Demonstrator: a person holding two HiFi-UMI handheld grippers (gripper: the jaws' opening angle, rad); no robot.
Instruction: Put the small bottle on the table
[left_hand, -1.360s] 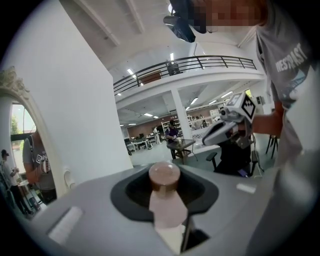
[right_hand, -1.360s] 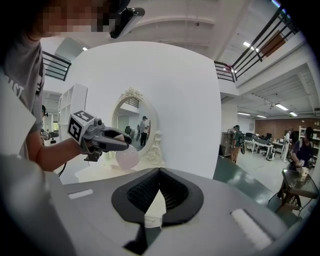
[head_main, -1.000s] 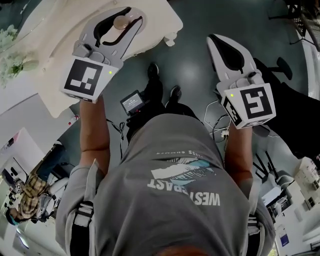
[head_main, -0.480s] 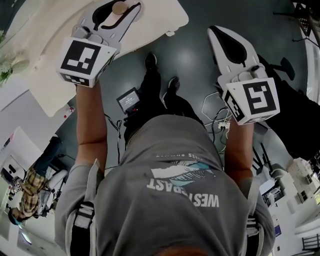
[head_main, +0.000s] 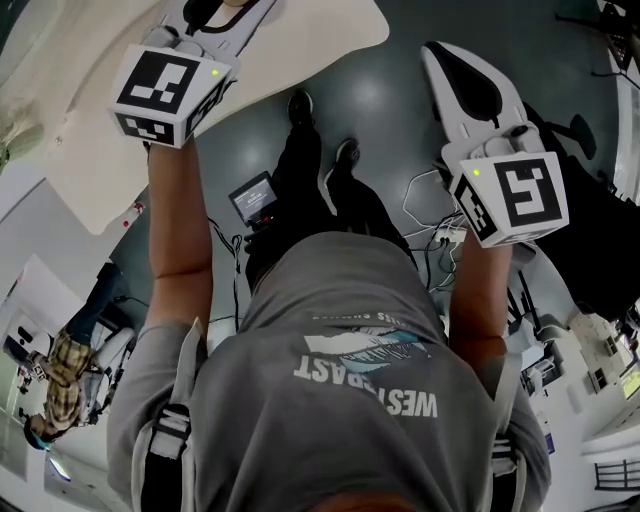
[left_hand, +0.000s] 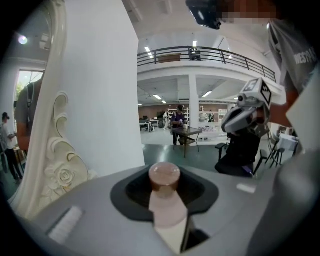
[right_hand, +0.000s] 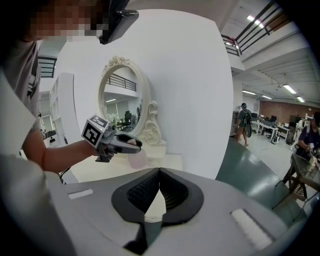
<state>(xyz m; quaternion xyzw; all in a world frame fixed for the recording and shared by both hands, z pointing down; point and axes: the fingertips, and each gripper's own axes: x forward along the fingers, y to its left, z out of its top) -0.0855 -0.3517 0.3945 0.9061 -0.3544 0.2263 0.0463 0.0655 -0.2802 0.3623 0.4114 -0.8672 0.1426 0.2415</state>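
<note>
A small pale pink bottle (left_hand: 165, 200) with a round cap stands upright between the jaws of my left gripper (left_hand: 165, 186), which is shut on its neck. In the right gripper view the left gripper (right_hand: 131, 144) holds the bottle (right_hand: 137, 159) just above the cream table (right_hand: 100, 172), in front of the ornate mirror (right_hand: 120, 95). In the head view the left gripper's marker cube (head_main: 165, 88) is over the table (head_main: 70, 150), its jaws cut off at the top edge. My right gripper (head_main: 432, 50) hangs over the floor, shut and empty.
A white wall (left_hand: 100, 85) stands behind the table, and the carved mirror frame (left_hand: 55, 165) is close on the left. On the dark floor lie a small device (head_main: 255, 198) and cables (head_main: 430, 235). A black chair (head_main: 580, 140) stands right. People stand far back in the hall.
My left gripper has moved forward over the table with the bottle, so its jaws now leave the head view's top edge. The right gripper has hardly moved.
</note>
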